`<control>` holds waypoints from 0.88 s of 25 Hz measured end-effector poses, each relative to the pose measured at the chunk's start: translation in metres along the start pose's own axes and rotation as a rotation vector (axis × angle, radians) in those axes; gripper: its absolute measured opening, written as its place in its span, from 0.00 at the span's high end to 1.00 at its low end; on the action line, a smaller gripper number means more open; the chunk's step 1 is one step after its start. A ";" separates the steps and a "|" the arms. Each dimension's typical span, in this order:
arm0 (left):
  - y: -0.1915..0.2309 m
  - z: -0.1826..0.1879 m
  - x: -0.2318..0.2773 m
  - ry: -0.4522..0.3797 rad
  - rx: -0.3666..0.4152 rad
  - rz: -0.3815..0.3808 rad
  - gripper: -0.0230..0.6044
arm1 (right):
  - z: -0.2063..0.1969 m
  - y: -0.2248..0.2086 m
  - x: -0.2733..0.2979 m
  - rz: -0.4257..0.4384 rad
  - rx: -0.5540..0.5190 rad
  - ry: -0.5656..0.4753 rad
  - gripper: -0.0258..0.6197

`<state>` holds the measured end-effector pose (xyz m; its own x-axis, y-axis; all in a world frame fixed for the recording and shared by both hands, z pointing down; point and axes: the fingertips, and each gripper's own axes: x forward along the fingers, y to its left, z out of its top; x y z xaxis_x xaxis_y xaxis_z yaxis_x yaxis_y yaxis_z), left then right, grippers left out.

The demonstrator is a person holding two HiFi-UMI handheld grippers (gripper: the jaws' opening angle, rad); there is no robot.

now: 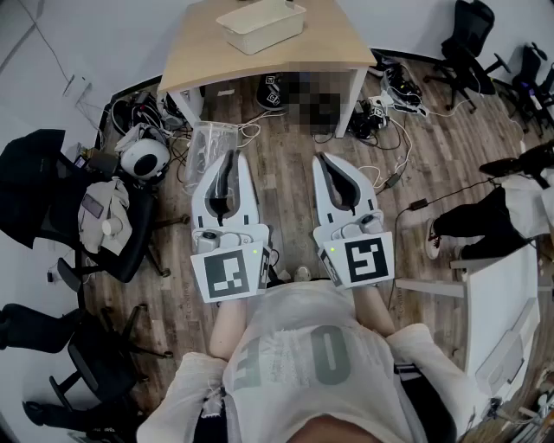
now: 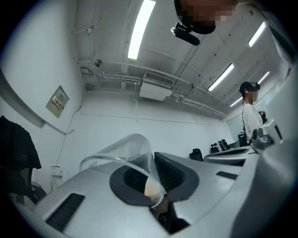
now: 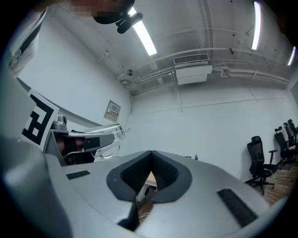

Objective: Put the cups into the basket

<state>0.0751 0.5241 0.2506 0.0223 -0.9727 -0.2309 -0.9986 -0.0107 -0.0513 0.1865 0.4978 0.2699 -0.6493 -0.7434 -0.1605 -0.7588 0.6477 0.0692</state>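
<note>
A clear plastic cup (image 1: 210, 144) hangs over the wooden floor, its wall pinched in my left gripper (image 1: 228, 163), which is shut on it. In the left gripper view the cup (image 2: 122, 149) curves up from between the dark pads (image 2: 173, 173), and the left gripper (image 2: 151, 179) points upward toward the ceiling. My right gripper (image 1: 334, 166) is held beside it, shut and empty; in the right gripper view its jaws (image 3: 150, 174) meet with nothing between them. The white basket (image 1: 260, 26) stands on a wooden table (image 1: 197, 54) ahead of both grippers.
Cables and gear (image 1: 391, 95) lie under and beside the table. A black chair with clothes (image 1: 52, 195) and a white round helmet (image 1: 144, 158) stand at the left. Another person's leg (image 1: 467, 221) and a white desk (image 1: 498, 303) are at the right.
</note>
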 end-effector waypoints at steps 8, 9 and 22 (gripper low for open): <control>0.007 -0.001 0.005 -0.002 0.010 0.006 0.91 | -0.001 -0.003 0.008 -0.001 -0.025 -0.012 0.96; 0.008 -0.002 0.007 -0.002 0.011 0.005 0.91 | -0.001 -0.004 0.009 0.002 -0.025 -0.014 0.96; 0.032 -0.019 0.018 0.025 0.007 0.081 0.91 | -0.024 -0.021 0.025 0.034 0.060 0.025 0.96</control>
<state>0.0424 0.5017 0.2628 -0.0597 -0.9758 -0.2104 -0.9967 0.0697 -0.0406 0.1850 0.4618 0.2883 -0.6764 -0.7242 -0.1343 -0.7321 0.6810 0.0151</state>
